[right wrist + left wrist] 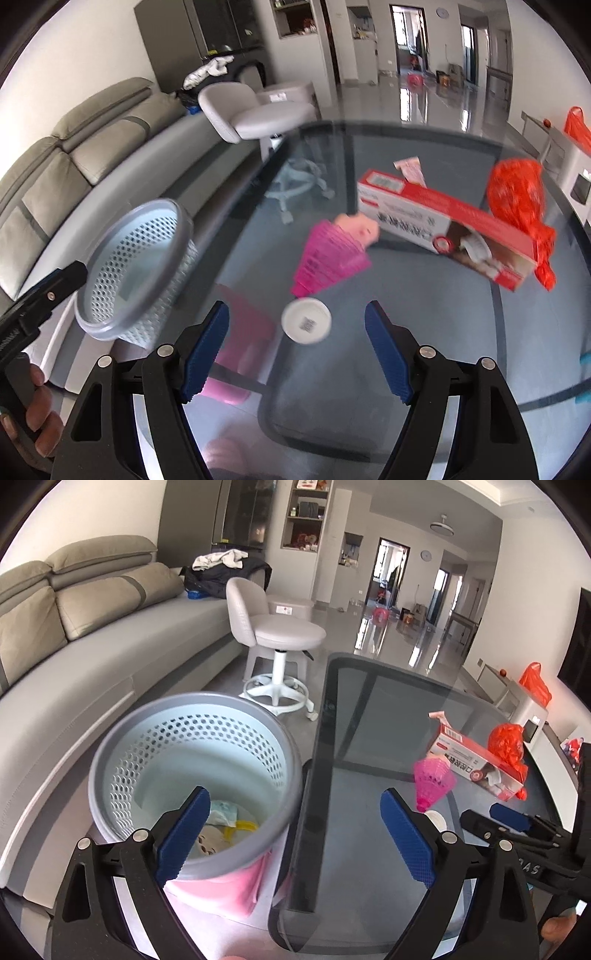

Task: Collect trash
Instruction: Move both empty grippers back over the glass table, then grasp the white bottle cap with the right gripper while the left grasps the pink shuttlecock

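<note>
A grey-rimmed perforated trash basket stands on the floor left of the glass table; wrappers lie in its bottom. My left gripper is open and empty, spanning the basket rim and the table edge. On the table lie a pink ribbed wrapper, a white round cap, a red and white box and a crumpled red bag. My right gripper is open and empty, just short of the white cap. The basket also shows in the right wrist view.
A grey sofa runs along the left. A white swivel stool stands beyond the basket. A pink stool sits under the table by the basket. A white cabinet with a red bag is at the right.
</note>
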`<state>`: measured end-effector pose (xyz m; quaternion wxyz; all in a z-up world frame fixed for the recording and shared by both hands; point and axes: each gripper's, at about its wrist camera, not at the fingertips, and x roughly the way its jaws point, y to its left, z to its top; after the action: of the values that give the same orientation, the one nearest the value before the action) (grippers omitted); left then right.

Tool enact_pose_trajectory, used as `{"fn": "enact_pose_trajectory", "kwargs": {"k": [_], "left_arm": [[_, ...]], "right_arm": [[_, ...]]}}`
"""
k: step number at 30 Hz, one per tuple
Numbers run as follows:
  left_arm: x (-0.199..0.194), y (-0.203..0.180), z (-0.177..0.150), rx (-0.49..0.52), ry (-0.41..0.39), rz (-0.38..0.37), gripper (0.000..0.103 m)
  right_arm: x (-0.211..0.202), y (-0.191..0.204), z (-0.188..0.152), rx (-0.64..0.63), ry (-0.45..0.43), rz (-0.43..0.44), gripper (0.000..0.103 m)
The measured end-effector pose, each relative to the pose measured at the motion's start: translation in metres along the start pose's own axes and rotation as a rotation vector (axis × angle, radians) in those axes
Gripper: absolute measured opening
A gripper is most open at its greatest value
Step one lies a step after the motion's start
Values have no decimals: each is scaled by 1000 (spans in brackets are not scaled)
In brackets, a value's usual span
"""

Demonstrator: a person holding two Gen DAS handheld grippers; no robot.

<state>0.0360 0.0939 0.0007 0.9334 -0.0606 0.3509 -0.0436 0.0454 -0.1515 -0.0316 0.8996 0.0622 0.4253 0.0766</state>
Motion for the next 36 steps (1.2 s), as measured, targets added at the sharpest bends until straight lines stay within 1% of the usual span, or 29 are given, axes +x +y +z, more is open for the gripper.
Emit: {"fn": "enact_pose_trajectory", "kwargs": {"k": [5, 13, 22, 25, 29, 30, 31, 35, 36], "left_arm": [[9, -11, -7, 6, 28, -4, 91], [18, -21, -17, 27, 53, 20, 91], [28, -20, -23, 26, 80, 31, 91], [31, -20, -26, 17, 91, 26, 91], [35, -21, -28, 22, 103, 27, 91], [35, -22, -29, 22, 106, 27, 91], [36, -22, -30, 21, 109, 26, 91], [38, -23, -32, 22, 119, 23, 91], [39, -23, -33, 23, 121, 23, 91]], "right_arm": [[10, -5, -9, -22, 43, -32, 73], [35, -7, -6, -18, 98, -37, 73], [57, -2, -7, -52, 124, -78, 72], [61, -3, -7, -44, 132, -81, 72], [65, 1, -7, -64, 134, -99, 72], [67, 2, -7, -68, 137, -102, 70], [68, 4, -8, -70, 140, -104, 64], [70, 5, -6, -80, 140, -115, 58], [69, 6, -6, -83, 138, -116, 52]]}}
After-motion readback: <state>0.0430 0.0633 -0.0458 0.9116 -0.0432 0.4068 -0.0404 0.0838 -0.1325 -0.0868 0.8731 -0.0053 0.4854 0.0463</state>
